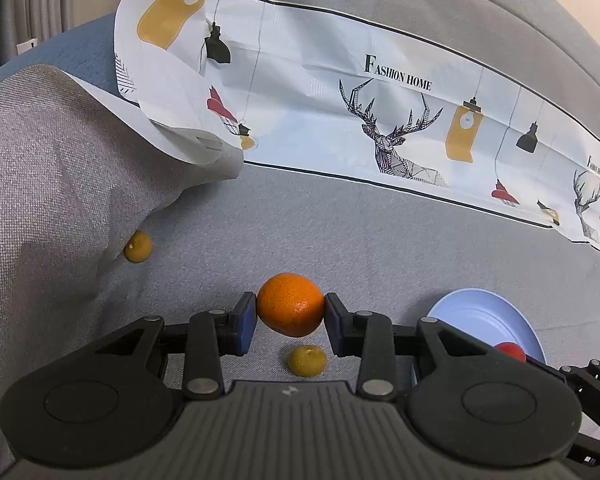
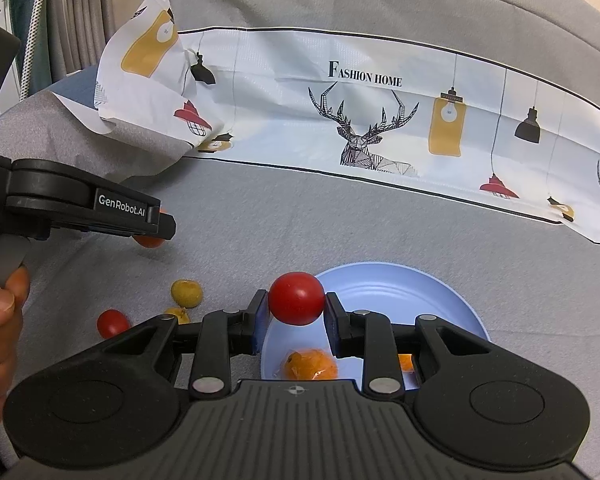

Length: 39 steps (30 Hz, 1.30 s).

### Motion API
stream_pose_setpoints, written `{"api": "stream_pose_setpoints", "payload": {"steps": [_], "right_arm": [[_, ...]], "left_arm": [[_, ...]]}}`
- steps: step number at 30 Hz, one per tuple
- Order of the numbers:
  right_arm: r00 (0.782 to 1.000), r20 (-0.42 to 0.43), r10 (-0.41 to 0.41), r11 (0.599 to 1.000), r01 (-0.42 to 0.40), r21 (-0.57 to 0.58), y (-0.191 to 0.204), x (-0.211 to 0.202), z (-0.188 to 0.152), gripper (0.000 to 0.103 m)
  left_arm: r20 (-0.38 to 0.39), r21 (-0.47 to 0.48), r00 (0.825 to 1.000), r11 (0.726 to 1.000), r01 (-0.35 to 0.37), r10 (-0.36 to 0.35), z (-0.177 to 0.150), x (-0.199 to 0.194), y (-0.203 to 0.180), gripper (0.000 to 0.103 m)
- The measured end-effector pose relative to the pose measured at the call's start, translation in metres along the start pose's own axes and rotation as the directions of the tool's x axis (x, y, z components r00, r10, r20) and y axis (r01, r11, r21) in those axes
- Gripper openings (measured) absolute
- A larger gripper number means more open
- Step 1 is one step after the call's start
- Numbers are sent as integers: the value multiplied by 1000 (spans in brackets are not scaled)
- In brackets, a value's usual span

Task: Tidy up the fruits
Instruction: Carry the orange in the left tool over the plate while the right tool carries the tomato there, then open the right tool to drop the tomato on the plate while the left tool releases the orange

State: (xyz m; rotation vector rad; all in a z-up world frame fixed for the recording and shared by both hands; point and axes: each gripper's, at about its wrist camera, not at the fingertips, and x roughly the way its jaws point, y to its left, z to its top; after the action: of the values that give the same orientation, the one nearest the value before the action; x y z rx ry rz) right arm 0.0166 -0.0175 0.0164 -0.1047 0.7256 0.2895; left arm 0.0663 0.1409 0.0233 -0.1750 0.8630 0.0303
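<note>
My left gripper [image 1: 291, 306] is shut on an orange mandarin [image 1: 291, 304] and holds it above the grey sofa seat. A small yellow-green fruit [image 1: 307, 360] lies below it, and another small yellow fruit [image 1: 138, 245] lies at the far left by the cushion. My right gripper [image 2: 296, 300] is shut on a red tomato [image 2: 296, 298] over the near edge of the light blue plate [image 2: 420, 292]. An orange fruit [image 2: 311, 364] lies in the plate. The plate [image 1: 472, 312] also shows in the left wrist view.
A red tomato [image 2: 112, 323] and two small yellow fruits [image 2: 186, 293] [image 2: 177, 314] lie on the seat left of the plate. A printed cloth [image 2: 380, 120] runs along the sofa back. A grey cushion [image 1: 60, 184] stands at the left.
</note>
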Motion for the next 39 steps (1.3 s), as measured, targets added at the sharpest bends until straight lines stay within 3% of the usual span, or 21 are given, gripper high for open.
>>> {"api": "stream_pose_setpoints", "payload": {"steps": [21,27,33,36,39], "right_arm": [[998,24,-58,997,57,47,-30,-9,-2,31],[993,31,-112,989,108,101,-56,-17,-4,31],[981,0,-192,956,187,224,-99,-21,-6,31],[981,-34,-192,939,194,284,-117,-20,-11,31],[988,-60,-140,943,151,297,-122,-17,-16,31]], "left_arm": [[21,68,998,996,52,-53,-2,0,-27,40],[25,115,993,987,116,-119,-5,-2,-45,40],[4,171,972,958,231,-235,-12,-3,-65,40],[-24,204,958,936,286,-287,-19,-2,-77,40],[-43,234,951,922,307,-306,-25,1,-89,40]]}}
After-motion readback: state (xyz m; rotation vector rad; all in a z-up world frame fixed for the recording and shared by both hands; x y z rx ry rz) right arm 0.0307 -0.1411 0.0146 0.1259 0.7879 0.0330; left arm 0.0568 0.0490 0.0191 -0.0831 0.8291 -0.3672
